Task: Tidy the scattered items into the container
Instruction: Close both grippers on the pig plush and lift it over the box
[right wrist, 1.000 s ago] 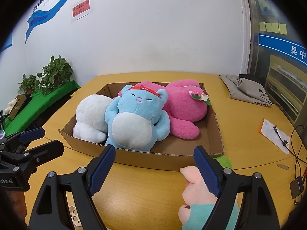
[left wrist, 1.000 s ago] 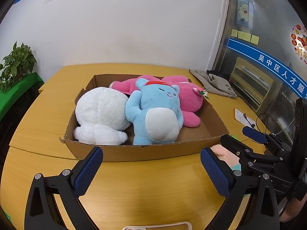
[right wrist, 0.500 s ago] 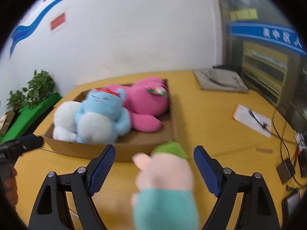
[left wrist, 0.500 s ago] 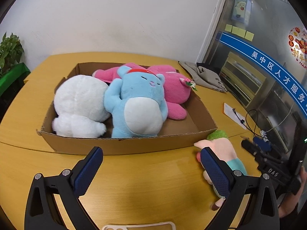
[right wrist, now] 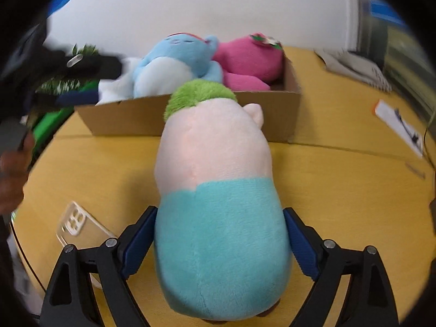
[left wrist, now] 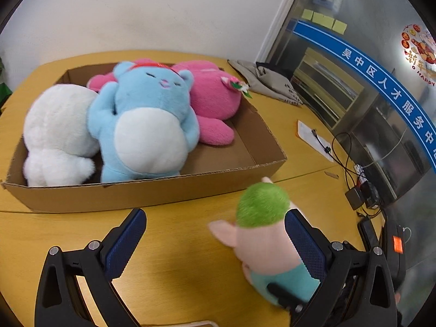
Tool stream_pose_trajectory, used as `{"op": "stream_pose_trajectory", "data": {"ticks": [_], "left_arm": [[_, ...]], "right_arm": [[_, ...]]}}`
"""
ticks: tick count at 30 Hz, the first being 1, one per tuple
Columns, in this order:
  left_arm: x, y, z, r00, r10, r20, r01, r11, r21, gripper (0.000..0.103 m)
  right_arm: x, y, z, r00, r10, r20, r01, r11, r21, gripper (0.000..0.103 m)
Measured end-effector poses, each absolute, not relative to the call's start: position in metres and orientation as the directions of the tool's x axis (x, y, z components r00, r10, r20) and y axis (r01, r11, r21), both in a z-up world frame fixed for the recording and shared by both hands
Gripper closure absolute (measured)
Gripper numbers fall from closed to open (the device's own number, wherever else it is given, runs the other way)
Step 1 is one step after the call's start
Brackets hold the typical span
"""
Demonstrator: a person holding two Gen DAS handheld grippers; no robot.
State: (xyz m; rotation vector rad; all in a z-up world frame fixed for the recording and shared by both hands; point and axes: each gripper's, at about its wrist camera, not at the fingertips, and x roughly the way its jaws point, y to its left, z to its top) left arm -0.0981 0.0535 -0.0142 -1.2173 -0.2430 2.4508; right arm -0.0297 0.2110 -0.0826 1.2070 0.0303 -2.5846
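Observation:
A pig plush (right wrist: 218, 190) with green hair, pink head and teal body stands on the wooden table in front of the cardboard box (right wrist: 190, 117). My right gripper (right wrist: 219, 242) is open with a pad on each side of its teal body. In the left wrist view the pig (left wrist: 267, 234) sits just inside the right pad of my open left gripper (left wrist: 215, 239). The box (left wrist: 163, 193) holds a white plush (left wrist: 57, 133), a blue bear (left wrist: 147, 125) and a pink plush (left wrist: 215, 100).
A clear phone case (right wrist: 79, 226) lies on the table left of my right gripper. A grey cloth bag (left wrist: 269, 81), a paper with a cable (left wrist: 313, 139) and adapters (left wrist: 359, 193) lie to the right. A plant (right wrist: 68, 81) stands at far left.
My right gripper has closed in around the pig plush, which now fills its view. My left gripper swung right toward the pig. Both stay open.

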Motion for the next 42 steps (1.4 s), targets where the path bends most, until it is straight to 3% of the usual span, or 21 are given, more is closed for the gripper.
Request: {"op": "stream_pose_trajectory", "data": {"ticks": [8,9,11,12,20,29,33,38,42], "left_arm": [[-0.124,0.104,-0.054,-0.381,0.547,-0.745,-0.365,-0.830,-0.422,0.001],[-0.125,0.107,-0.054,-0.366,0.573,-0.733,-0.372,-0.812,-0.449,0.008],[-0.124,0.113,-0.054,-0.331,0.624,-0.708,-0.402,-0.772,-0.493,0.031],[-0.123,0.116,-0.052,-0.329,0.628,-0.705,-0.412,-0.767,-0.491,0.032],[-0.109,0.125,-0.001,-0.434,0.585,-0.686,-0.497,-0.790,-0.360,0.039],[-0.174,0.128,0.109,-0.667,0.521,-0.533,-0.549,-0.827,-0.122,0.039],[-0.235,0.135,0.097,-0.665,0.510,-0.546,-0.501,-0.846,-0.181,0.040],[-0.289,0.146,0.024,-0.532,0.511,-0.675,-0.495,-0.835,-0.242,0.044],[-0.309,0.139,-0.012,-0.424,0.550,-0.720,-0.474,-0.812,-0.341,0.044]], "right_arm": [[-0.026,0.226,-0.085,-0.596,-0.312,-0.739,0.284,-0.944,0.169,0.017],[-0.026,0.228,-0.086,-0.595,-0.319,-0.738,0.282,-0.942,0.180,0.018],[-0.030,0.228,-0.086,-0.592,-0.335,-0.733,0.292,-0.937,0.193,0.022],[-0.028,0.227,-0.085,-0.593,-0.343,-0.728,0.301,-0.934,0.194,0.023],[-0.028,0.230,-0.065,-0.639,-0.402,-0.656,0.303,-0.915,0.266,0.030],[-0.118,0.215,0.026,-0.774,-0.435,-0.460,0.375,-0.900,0.221,0.030],[-0.173,0.210,0.020,-0.834,-0.386,-0.393,0.343,-0.922,0.178,0.030],[-0.200,0.217,-0.037,-0.786,-0.331,-0.522,0.253,-0.943,0.217,0.030],[-0.204,0.226,-0.059,-0.721,-0.335,-0.607,0.236,-0.942,0.240,0.030]]}}
